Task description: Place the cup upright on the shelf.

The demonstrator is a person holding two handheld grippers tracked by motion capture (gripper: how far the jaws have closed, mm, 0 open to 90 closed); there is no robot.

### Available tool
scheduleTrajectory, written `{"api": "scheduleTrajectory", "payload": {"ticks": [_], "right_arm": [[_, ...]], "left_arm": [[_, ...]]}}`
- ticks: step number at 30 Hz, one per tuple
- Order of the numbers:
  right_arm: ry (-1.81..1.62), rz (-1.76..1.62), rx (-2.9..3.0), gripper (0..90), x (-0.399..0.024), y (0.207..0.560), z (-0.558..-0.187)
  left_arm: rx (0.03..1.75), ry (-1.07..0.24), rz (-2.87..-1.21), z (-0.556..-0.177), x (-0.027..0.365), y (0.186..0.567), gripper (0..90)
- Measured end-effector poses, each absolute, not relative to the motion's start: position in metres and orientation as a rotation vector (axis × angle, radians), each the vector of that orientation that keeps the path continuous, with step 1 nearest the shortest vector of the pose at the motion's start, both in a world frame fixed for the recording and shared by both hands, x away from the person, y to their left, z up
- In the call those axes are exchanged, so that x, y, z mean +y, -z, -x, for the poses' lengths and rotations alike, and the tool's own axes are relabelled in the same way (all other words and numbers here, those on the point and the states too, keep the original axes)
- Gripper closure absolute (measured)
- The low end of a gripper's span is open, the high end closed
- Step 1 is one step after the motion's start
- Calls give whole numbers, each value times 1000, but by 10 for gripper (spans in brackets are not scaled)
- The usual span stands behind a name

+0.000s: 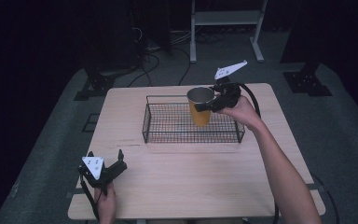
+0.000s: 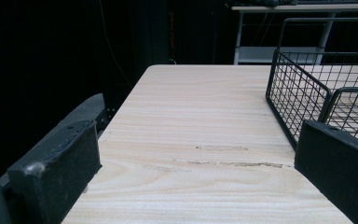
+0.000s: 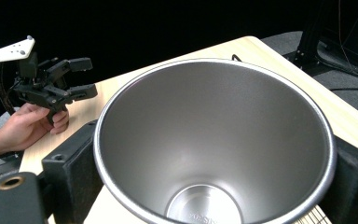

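Note:
A yellow cup [image 1: 199, 116] with a steel inside [image 3: 214, 140] stands upright over the back right part of a black wire basket [image 1: 168, 135]. My right gripper [image 1: 205, 104] is shut on the cup just below its rim, one jaw on each side of it in the right gripper view [image 3: 212, 172]. Whether the cup's base touches the basket floor I cannot tell. My left gripper [image 1: 107, 158] is held near the table's front left corner, open with nothing between its jaws [image 2: 196, 154]. It also appears far off in the right gripper view [image 3: 81, 77].
The basket's left end wall [image 2: 303, 88] rises just right of the left gripper's jaws. The wooden table [image 1: 186, 182] is bare wood in front of the basket. Behind the table stand a white shelf frame [image 1: 226, 18], floor cables [image 1: 154, 60] and black stand feet [image 1: 307, 81].

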State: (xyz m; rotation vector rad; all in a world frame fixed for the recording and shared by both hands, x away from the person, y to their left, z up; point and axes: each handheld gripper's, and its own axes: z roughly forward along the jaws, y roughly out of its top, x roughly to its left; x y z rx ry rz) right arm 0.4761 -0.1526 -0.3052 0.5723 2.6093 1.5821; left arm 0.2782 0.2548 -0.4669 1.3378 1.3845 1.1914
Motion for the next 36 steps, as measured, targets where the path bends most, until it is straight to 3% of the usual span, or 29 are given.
{"api": "scheduleTrajectory", "payload": {"ticks": [36], "right_arm": [[-1582,-650,2635,96,-138,352,-516]], "left_arm": [[1381,-1188,-1340,-278,255,467,0]]}}
